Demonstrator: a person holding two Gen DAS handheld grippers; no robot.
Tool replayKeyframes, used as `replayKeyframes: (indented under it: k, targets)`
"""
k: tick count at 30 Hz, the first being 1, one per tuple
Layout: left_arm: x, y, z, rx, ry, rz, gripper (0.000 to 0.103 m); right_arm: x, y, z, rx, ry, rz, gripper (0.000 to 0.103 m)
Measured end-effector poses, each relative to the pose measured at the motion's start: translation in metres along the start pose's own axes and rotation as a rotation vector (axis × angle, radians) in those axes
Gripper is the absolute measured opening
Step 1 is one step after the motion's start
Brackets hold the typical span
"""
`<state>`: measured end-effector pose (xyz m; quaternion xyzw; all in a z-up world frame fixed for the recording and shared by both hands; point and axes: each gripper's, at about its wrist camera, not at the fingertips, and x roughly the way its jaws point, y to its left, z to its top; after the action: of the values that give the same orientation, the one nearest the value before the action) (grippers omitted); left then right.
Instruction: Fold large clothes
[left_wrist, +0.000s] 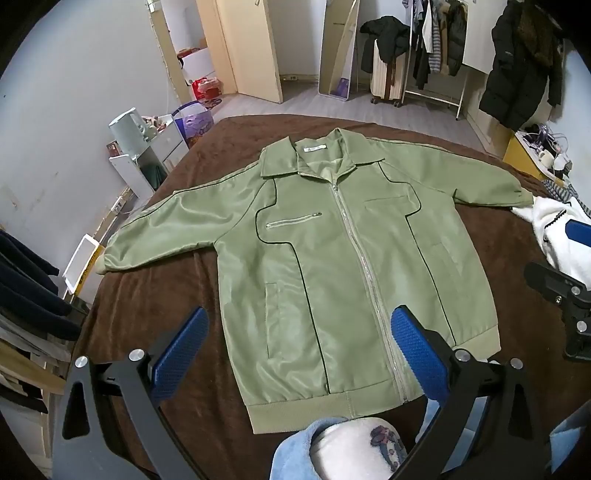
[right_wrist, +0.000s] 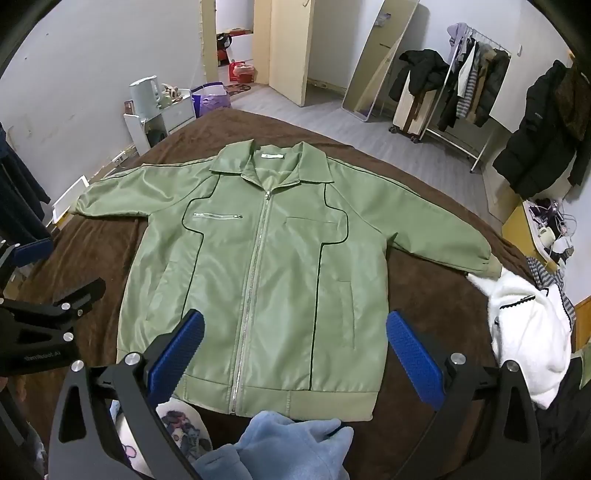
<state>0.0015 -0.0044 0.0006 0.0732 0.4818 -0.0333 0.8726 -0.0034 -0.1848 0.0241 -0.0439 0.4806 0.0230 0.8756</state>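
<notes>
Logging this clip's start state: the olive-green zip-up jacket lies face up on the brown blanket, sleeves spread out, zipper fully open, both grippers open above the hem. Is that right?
One detail is wrong: the zipper is closed, not open. The right wrist view shows the olive-green zip-up jacket zipped from hem to just below the collar. The rest stands: face up on the brown blanket, sleeves spread, left gripper and right gripper with jaws open.

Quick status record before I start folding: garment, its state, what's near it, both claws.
garment: green jacket, front up, zipped
layout: flat on brown blanket, both sleeves spread out
near right sleeve cuff: white garment
near hem: blue fleece
left claw: open, above hem, holding nothing
right claw: open, above hem, holding nothing
folding: not yet begun
</notes>
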Motion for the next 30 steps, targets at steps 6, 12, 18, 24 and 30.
replayKeyframes:
  k: [6, 12, 18, 24, 30]
  targets:
    - [0.0038, 0.0014, -0.0007, -0.003, -0.001, 0.002, 0.097, -0.0013, 0.0008, 0.0005, -0.001, -0.001, -0.003, 0.097]
    - [0.0063, 0.0024, -0.0016, -0.010, 0.001, 0.003, 0.097, -0.0013, 0.0002, -0.0012, -0.004, 0.000, -0.001, 0.097]
    - [0.0058, 0.0033, -0.0039, -0.003, 0.000, 0.001, 0.097, 0.0004, 0.0012, 0.0002, -0.003, 0.001, 0.003, 0.097]
    - [0.0054, 0.0041, -0.0046, -0.002, -0.002, 0.001, 0.097, 0.0011, 0.0030, 0.0028, -0.007, 0.002, 0.006, 0.097]
    - [0.0068, 0.0055, -0.0061, -0.002, 0.001, 0.003, 0.097, 0.0042, 0.0079, -0.0012, -0.003, 0.003, 0.008, 0.097]
